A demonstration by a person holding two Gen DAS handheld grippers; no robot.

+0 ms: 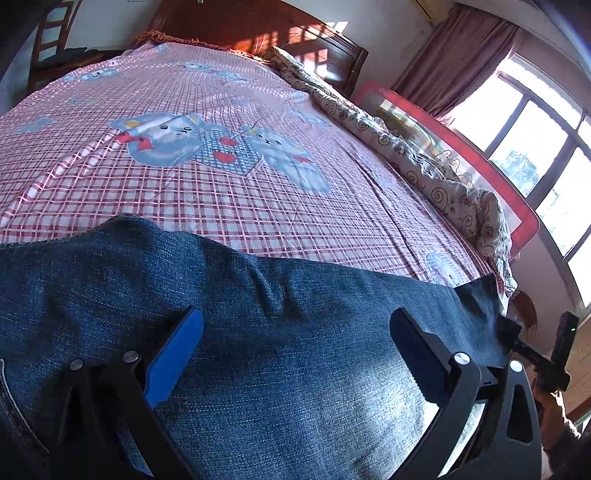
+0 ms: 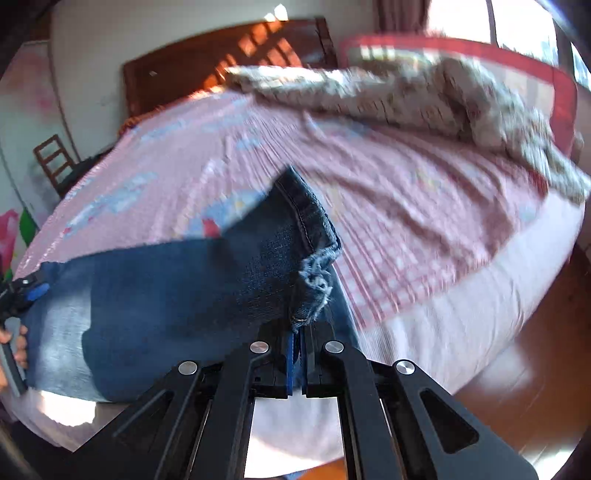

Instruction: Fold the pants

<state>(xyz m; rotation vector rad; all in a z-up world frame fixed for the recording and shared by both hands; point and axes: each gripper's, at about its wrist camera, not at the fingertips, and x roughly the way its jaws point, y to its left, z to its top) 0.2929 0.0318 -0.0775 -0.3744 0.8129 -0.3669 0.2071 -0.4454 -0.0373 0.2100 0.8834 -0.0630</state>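
One pair of jeans lies on one bed. Two grippers show: the left and the right. One quilt, one headboard, one chair, one curtain.

Dk blue denim pants; pink-checked sheet.

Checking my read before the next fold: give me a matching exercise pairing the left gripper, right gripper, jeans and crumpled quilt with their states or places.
Things:
1. left gripper
2. right gripper
3. jeans
4. crumpled quilt

States or places:
A. bunched along the red bed rail
B. open above the denim
C. clamped on a frayed hem
D. spread on the near edge of the bed

Pairs: 1-B, 2-C, 3-D, 4-A
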